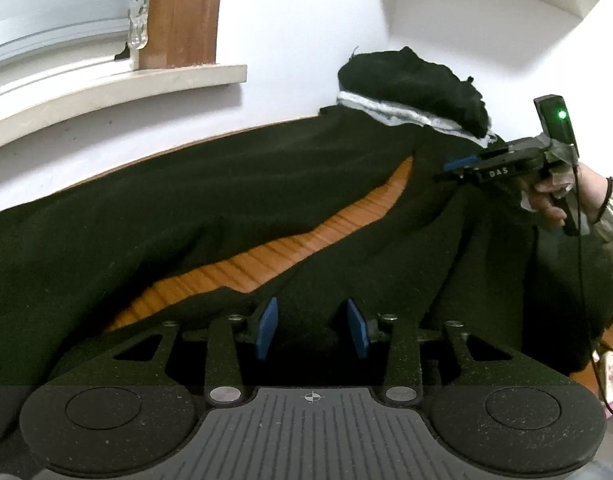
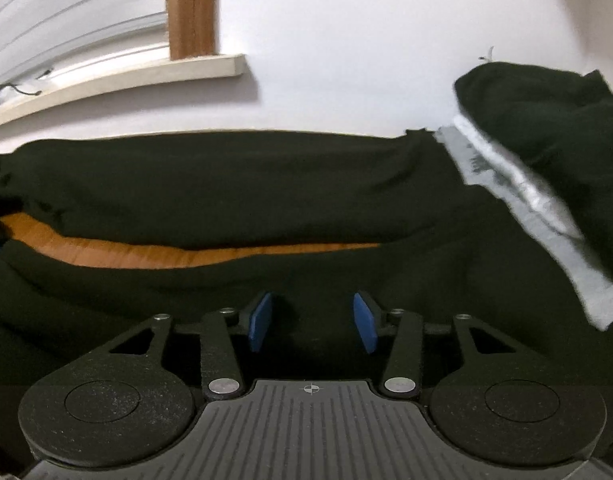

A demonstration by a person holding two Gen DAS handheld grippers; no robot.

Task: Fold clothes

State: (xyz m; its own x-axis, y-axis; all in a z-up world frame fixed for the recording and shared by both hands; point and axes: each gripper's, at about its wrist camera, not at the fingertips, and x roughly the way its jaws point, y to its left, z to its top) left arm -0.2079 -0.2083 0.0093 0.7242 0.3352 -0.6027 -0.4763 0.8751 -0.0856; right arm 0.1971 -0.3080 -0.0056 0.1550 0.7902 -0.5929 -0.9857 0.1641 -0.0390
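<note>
Your left gripper [image 1: 311, 328] sits low over a dark green garment [image 1: 186, 208], its two blue pads apart with dark cloth lying in the gap between them; the pads do not appear to press on it, so read this gripper as open and holding nothing. Ahead of it and slightly left, a strip of orange wooden surface [image 1: 266, 256] shows between two long dark sections of the garment, which look like trouser legs, though the shape is hard to confirm. Further ahead and to the right, a pile of folded clothes [image 1: 414, 84], dark with a grey-and-white layer, rests by the white wall [image 1: 306, 40]. At far right in that view, your hand [image 1: 554, 200] holds the right gripper [image 2: 312, 322] above the cloth. From its own camera, the right gripper likewise shows its blue pads apart, open over dark fabric and gripping nothing, with the same orange strip ahead and left. The likely step is to take hold of an edge at each end. To do it well, lower each gripper until one pad slides under the hem, pinch a single layer edge rather than a bunched fold, and close both before lifting together, so the cloth stays taut and level.
</note>
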